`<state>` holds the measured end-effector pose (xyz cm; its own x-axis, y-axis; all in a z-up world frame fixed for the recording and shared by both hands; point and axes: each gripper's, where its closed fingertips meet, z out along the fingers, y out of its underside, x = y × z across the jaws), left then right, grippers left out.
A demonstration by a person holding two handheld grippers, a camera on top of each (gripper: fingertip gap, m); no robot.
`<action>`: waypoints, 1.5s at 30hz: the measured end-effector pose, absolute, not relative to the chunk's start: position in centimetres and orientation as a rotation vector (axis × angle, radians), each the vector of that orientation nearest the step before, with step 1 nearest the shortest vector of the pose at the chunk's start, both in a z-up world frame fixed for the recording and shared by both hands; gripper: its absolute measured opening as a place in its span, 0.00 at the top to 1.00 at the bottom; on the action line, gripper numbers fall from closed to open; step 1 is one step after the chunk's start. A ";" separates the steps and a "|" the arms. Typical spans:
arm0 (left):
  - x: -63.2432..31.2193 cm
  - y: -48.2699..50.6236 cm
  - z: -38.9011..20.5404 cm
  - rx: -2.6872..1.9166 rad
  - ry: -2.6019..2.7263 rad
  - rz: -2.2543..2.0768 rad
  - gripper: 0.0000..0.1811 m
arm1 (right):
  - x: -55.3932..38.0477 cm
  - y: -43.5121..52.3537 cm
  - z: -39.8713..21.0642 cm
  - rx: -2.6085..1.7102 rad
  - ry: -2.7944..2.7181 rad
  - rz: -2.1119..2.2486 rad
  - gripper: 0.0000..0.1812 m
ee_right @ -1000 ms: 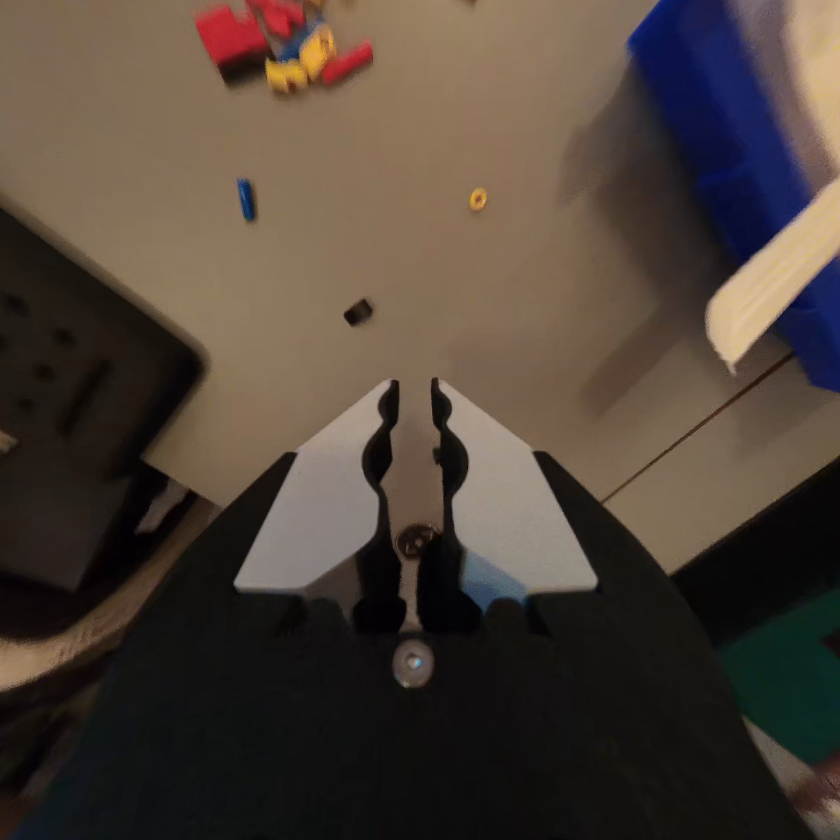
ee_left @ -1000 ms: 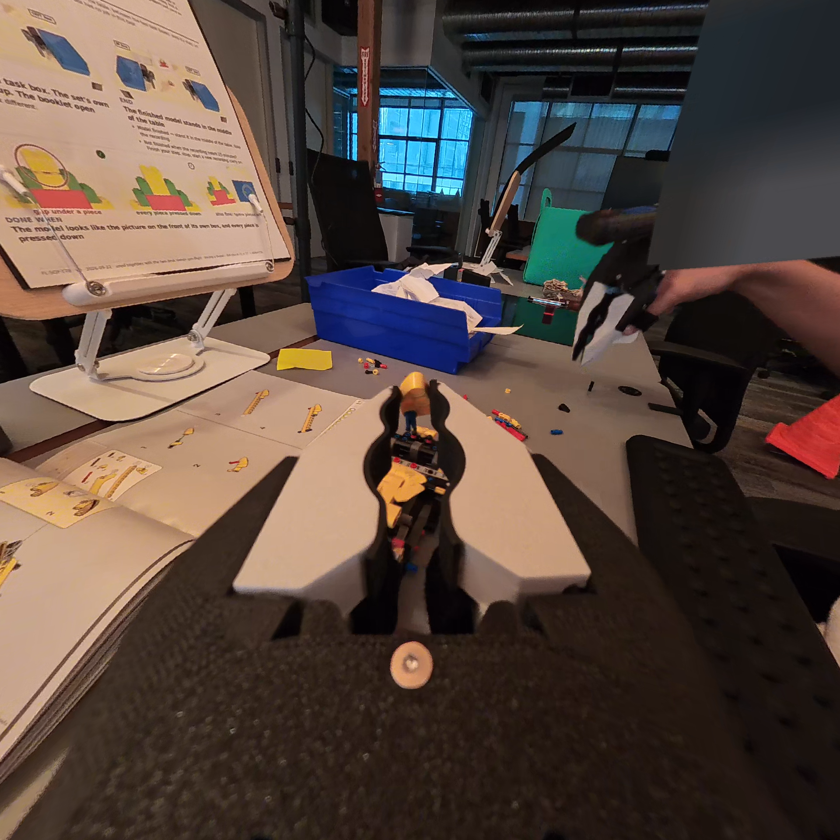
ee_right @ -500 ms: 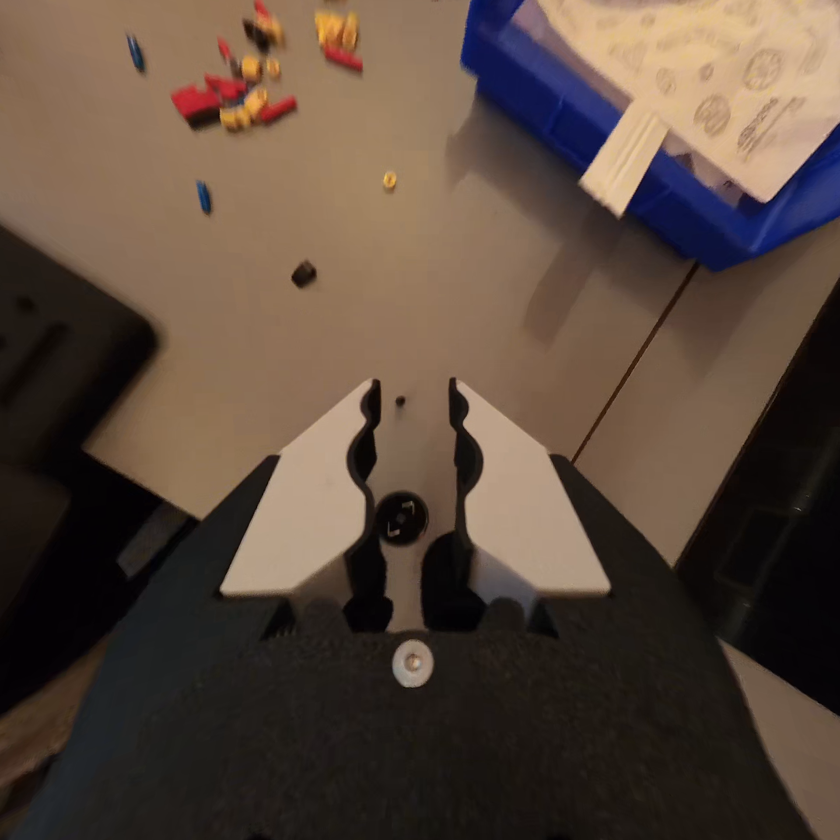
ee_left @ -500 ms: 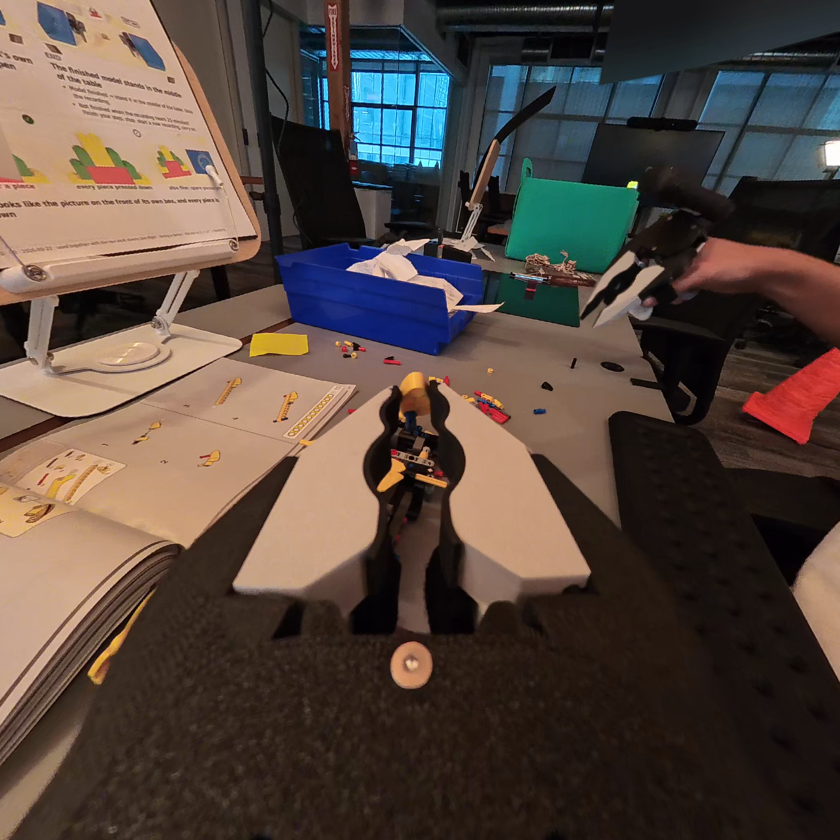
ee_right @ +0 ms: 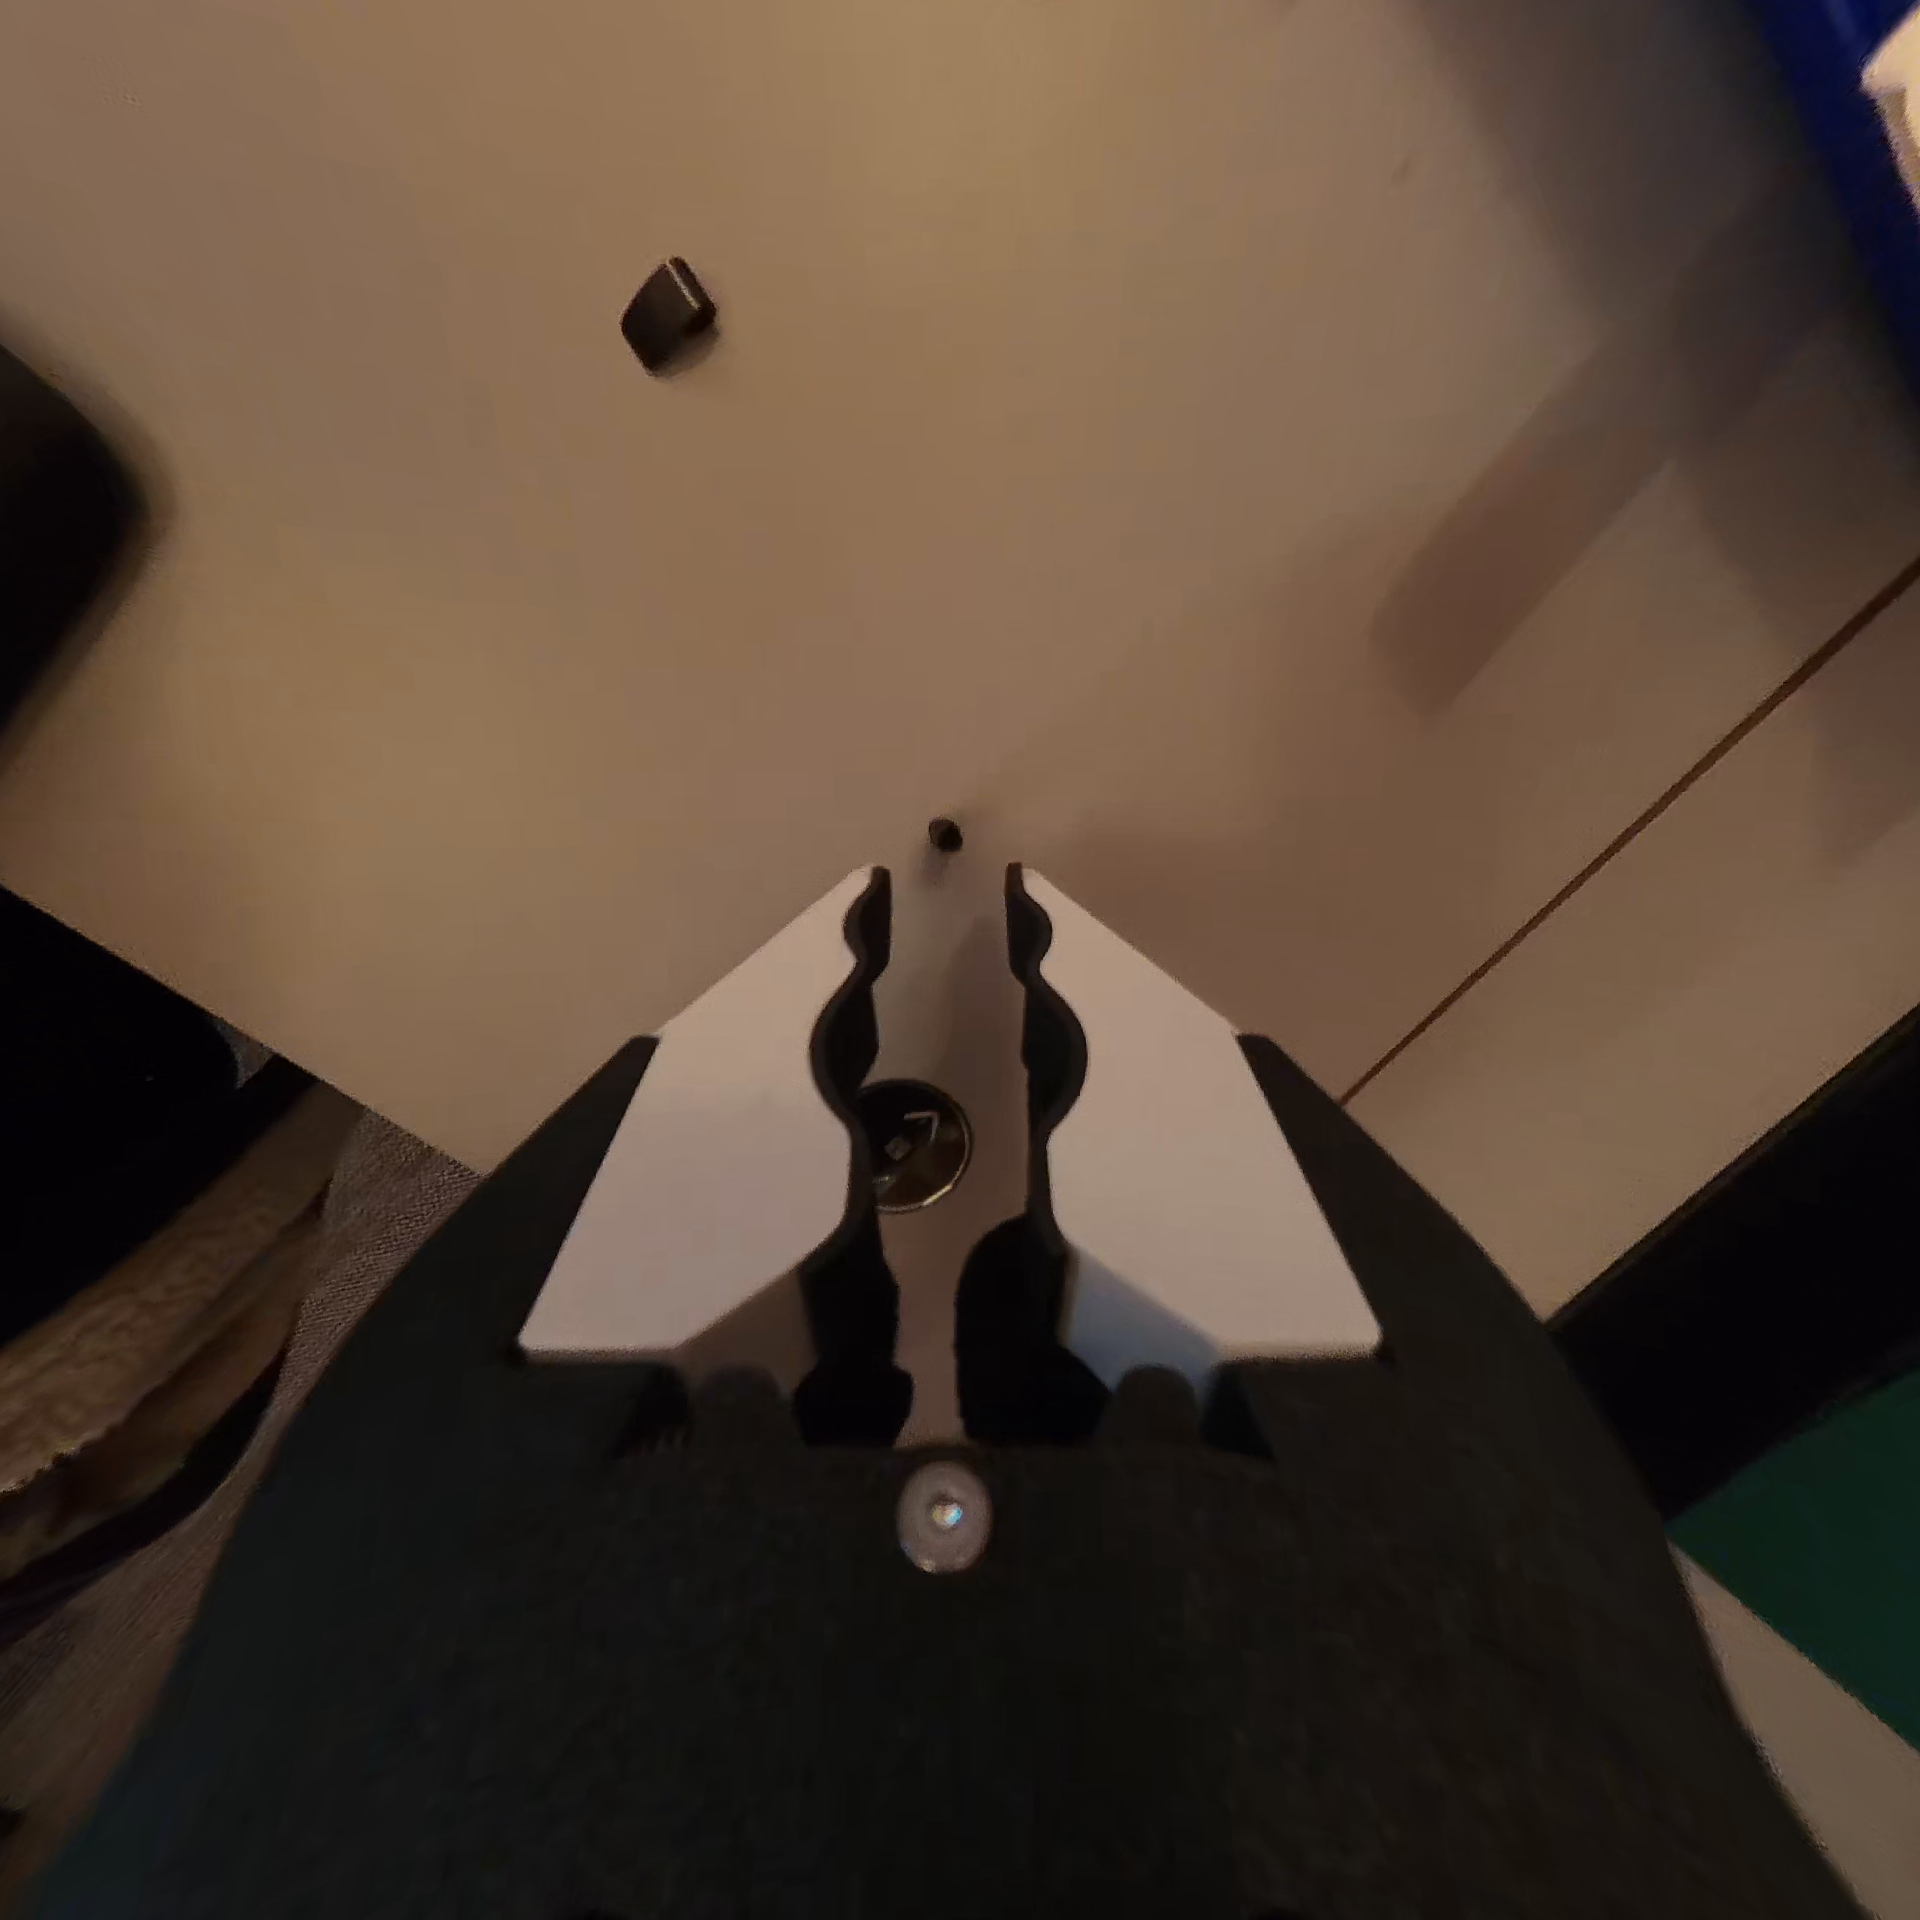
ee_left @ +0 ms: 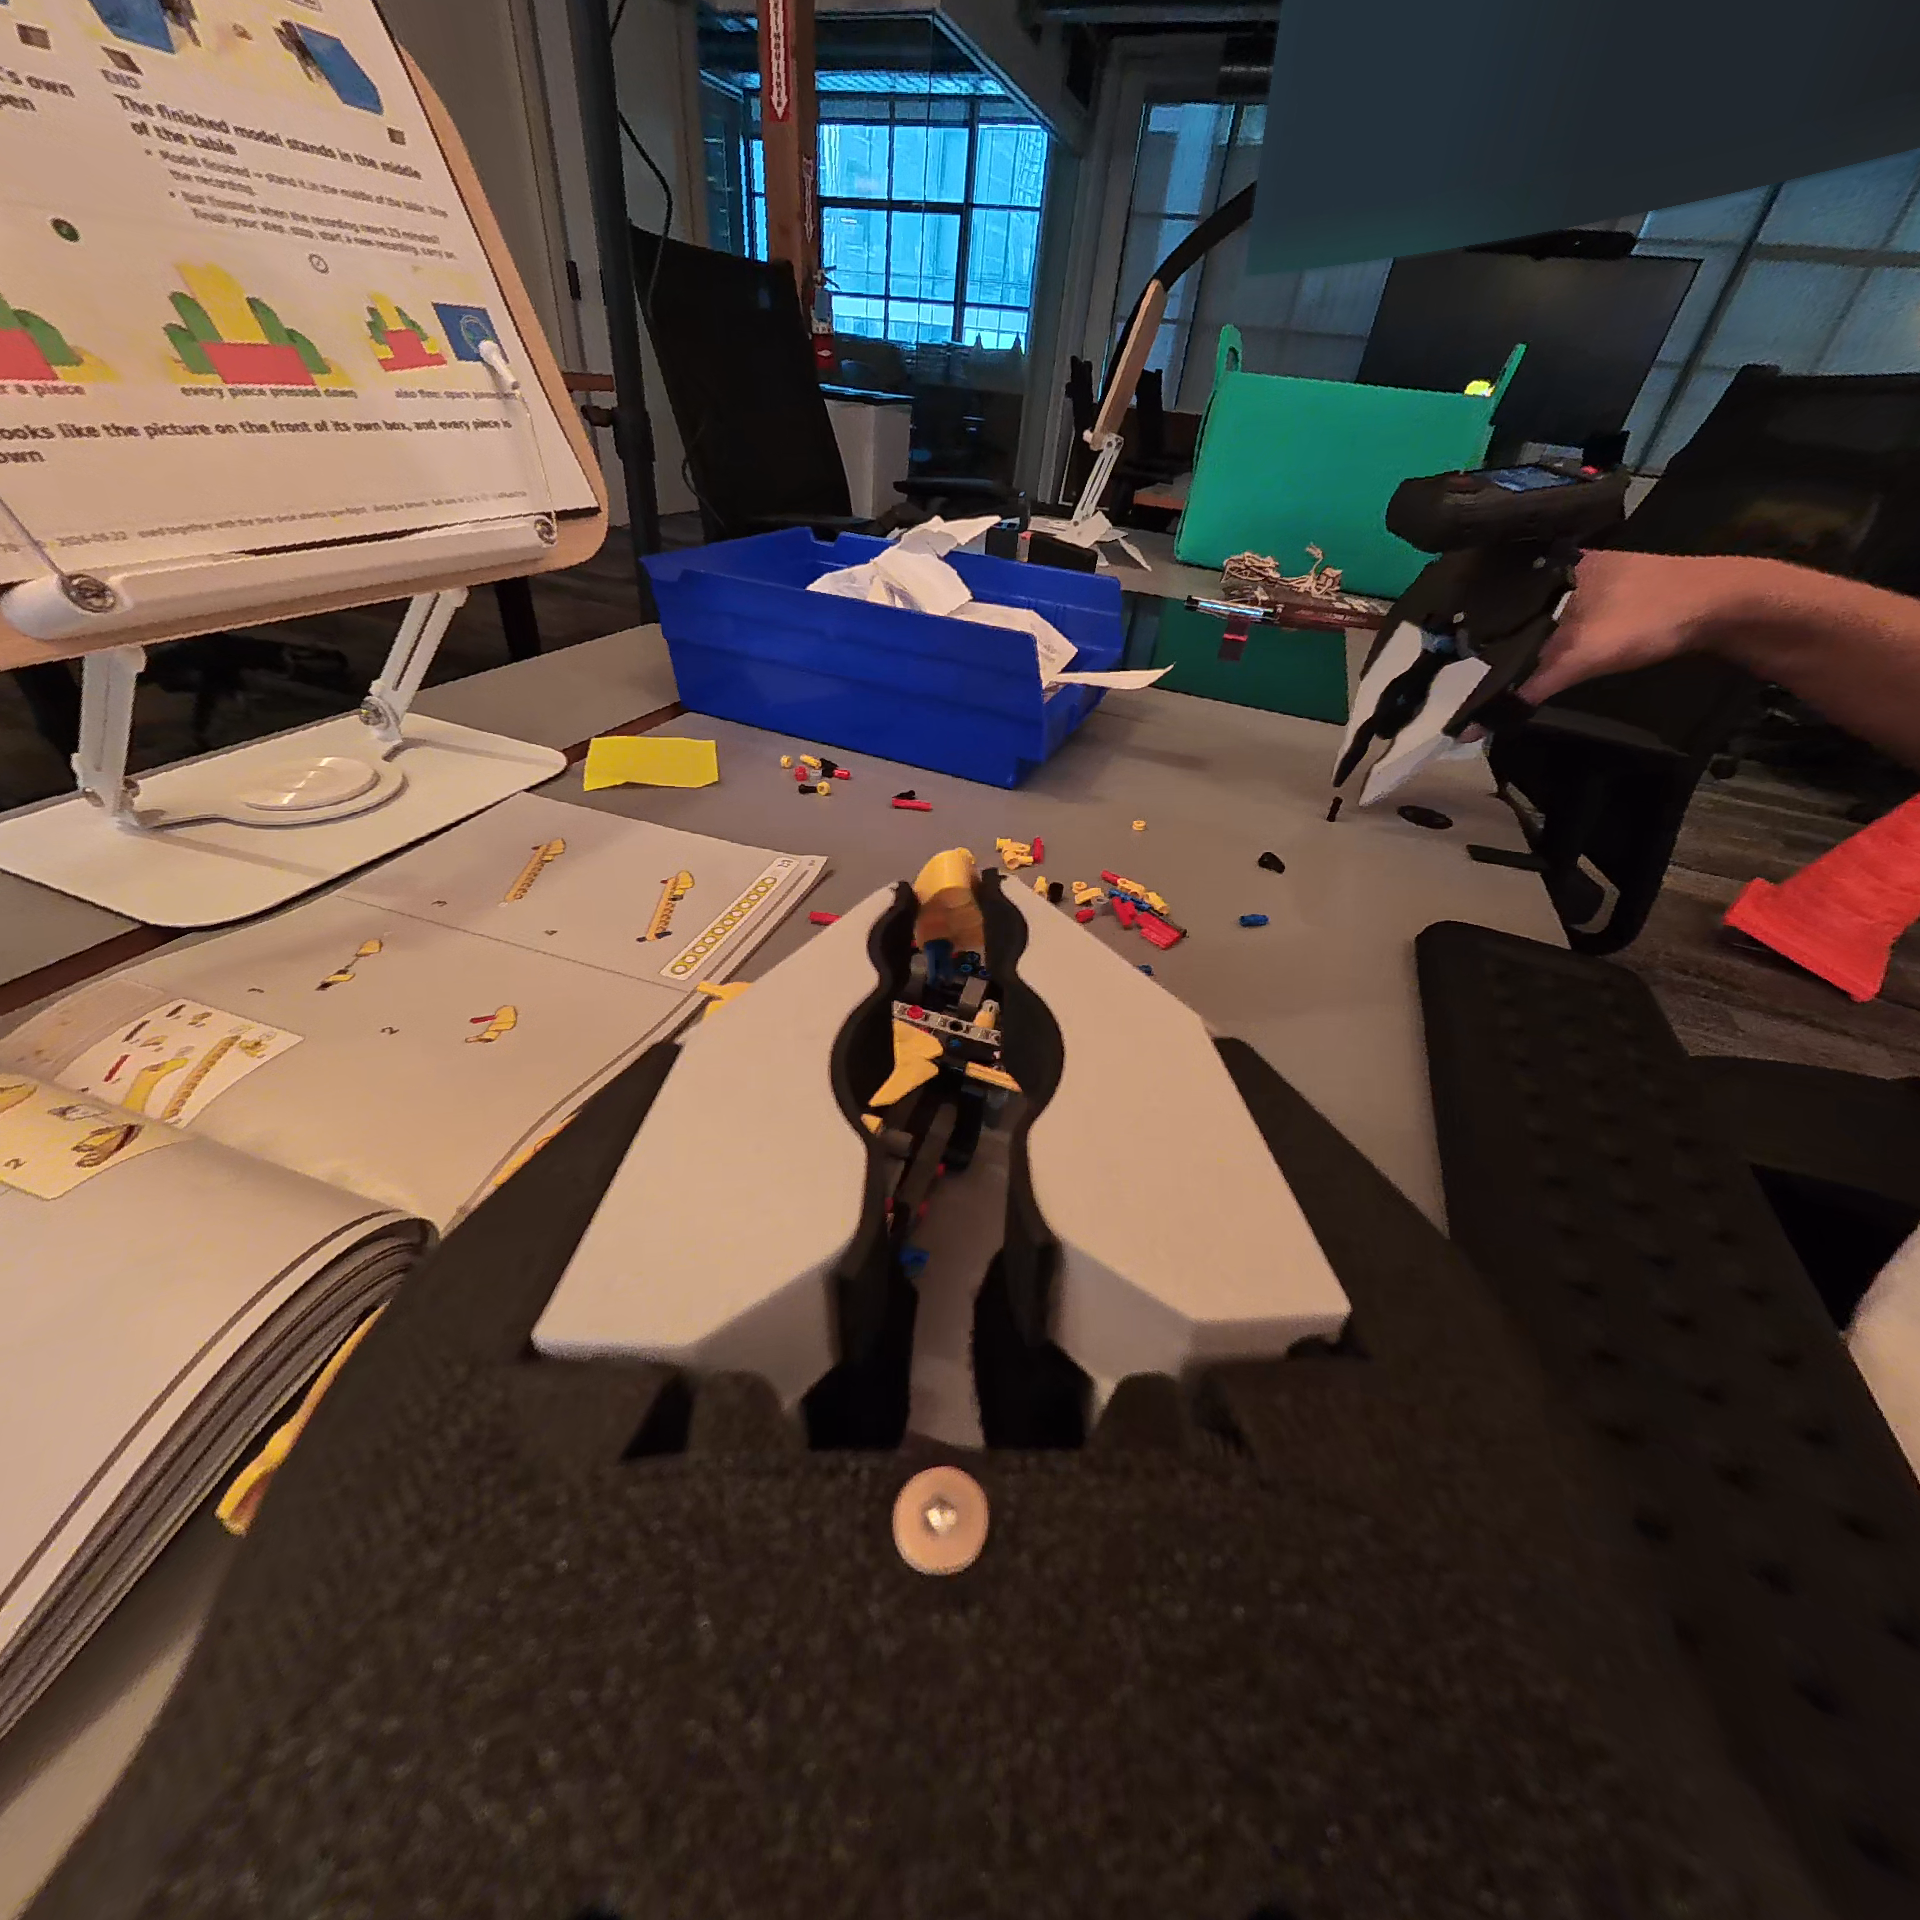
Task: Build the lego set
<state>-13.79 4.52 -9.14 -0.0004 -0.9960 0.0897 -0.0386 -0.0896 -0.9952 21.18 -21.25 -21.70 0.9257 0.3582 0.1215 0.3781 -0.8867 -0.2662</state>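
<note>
**Q:** What changed in the last second?

**A:** Since one second ago my right gripper has dropped close to the grey table, and its jaws, then nearly closed, now stand slightly apart with nothing between them. A small black pin stands upright on the table just ahead of the tips. A flat black disc lies on the table and shows through the gap further back, partly covered by the left finger. A second black piece lies well beyond the pin.

**Q:** And the left side?

**A:** My left gripper stays clamped on the part-built lego model, a yellow, black and grey assembly whose yellow end pokes out past the fingertips. I hold it above the table edge.

**Q:** Where are the remaining parts?

**A:** Loose pieces, yellow, red, blue and black, are scattered on the table ahead of the left gripper. A smaller group lies near the blue bin, which holds crumpled paper. The open instruction booklet lies to the left, with the sheet stand behind it and a yellow paper scrap beside the stand base.

**Q:** Is the right gripper visible from the left camera?

**A:** Yes, at far right, held by my hand, tips angled down just above the pin.
</note>
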 end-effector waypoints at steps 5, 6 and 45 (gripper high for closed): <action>-13.6 4.3 -9.3 -1.302 1.208 -1.254 0.93 | 21.0 -20.5 -22.1 -2.791 -0.565 -0.092 0.90; -13.6 4.3 -9.3 -1.302 1.210 -1.251 0.93 | 20.9 -20.4 -22.2 -2.791 -0.562 -0.082 0.90; -13.8 -1.1 -6.9 -0.951 1.321 -1.288 0.93 | -14.3 -0.3 -6.8 -1.758 -0.858 0.635 0.98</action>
<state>-13.79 -1.07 -6.89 -0.1718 -0.9758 -0.1355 0.1108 0.1176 -0.9869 -14.28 -0.27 -6.82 0.6049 0.7961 -0.0189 0.2498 -0.2122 -0.9448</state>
